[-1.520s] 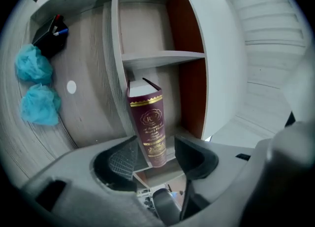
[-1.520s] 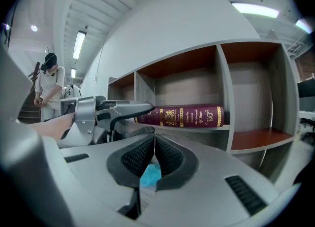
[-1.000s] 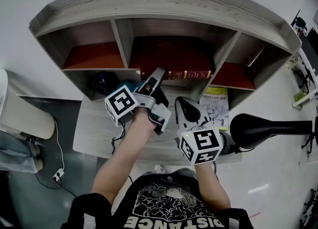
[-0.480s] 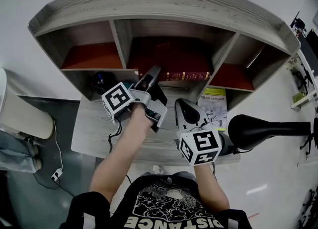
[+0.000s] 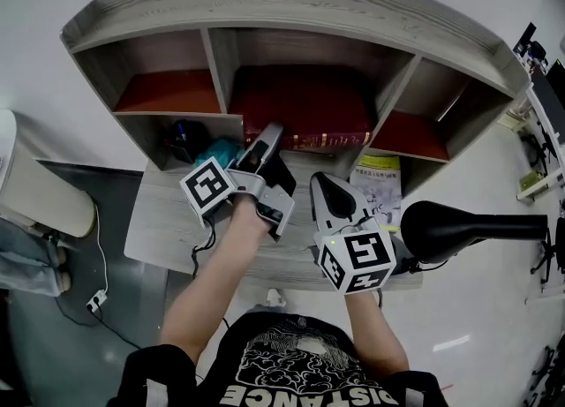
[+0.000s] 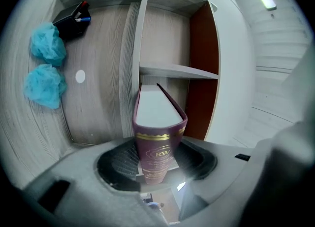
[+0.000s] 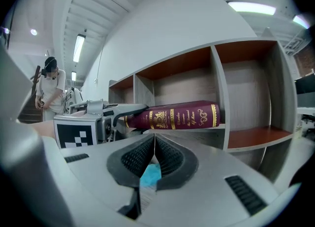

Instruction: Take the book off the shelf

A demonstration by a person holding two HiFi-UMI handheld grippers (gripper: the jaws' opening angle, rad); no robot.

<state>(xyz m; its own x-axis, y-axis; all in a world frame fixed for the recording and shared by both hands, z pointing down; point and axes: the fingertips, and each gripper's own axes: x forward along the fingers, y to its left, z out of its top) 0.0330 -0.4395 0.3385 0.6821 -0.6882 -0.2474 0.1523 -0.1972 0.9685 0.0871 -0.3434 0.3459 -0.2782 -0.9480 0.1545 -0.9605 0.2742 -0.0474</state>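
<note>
A maroon book [image 5: 309, 114] with gold print on its spine lies flat in the middle compartment of the grey wooden shelf [image 5: 221, 56]. My left gripper [image 5: 265, 142] reaches to the book's left end. In the left gripper view the book [image 6: 156, 117] sits between the two pads, which have just been closing and now press on its covers, so the left gripper [image 6: 157, 158] is shut on it. My right gripper [image 5: 325, 192] hovers over the desk in front of the shelf, apart from the book [image 7: 174, 116]. Its ribbed pads meet, so the right gripper [image 7: 153, 153] is shut and holds nothing.
Under the shelf's left part lie blue cloth balls [image 6: 47, 68] and a black pen holder [image 6: 74, 16]. A printed booklet [image 5: 381, 180] lies on the desk [image 5: 163, 229] at the right, next to a long black object [image 5: 468, 229]. A person [image 7: 49, 90] stands far off.
The left gripper's jaws have narrowed onto the book's left end, and the hand has barely shifted. The right gripper has kept still.
</note>
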